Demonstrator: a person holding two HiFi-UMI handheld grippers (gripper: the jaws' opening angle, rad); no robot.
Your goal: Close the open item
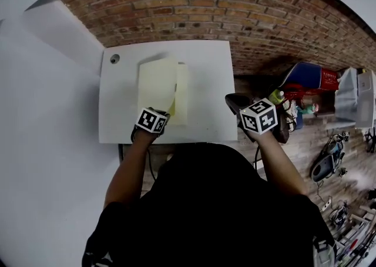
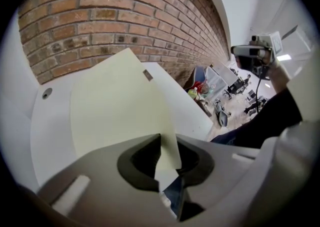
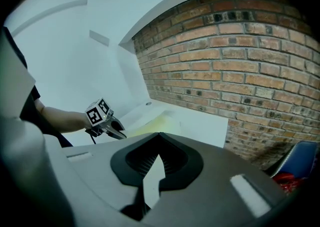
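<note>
Right now the left gripper (image 2: 161,140) pinches the lifted cover (image 2: 115,96) of the pale yellow folder (image 1: 182,92) on the white table (image 1: 205,66); the right gripper (image 3: 159,137) hangs aside, jaws pressed together, empty.

bright, even light — fisheye-warped, dark corners

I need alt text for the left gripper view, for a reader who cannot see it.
The left gripper pinches a corner of a pale yellow folder cover, lifted above a white table that stands against a brick wall.
</note>
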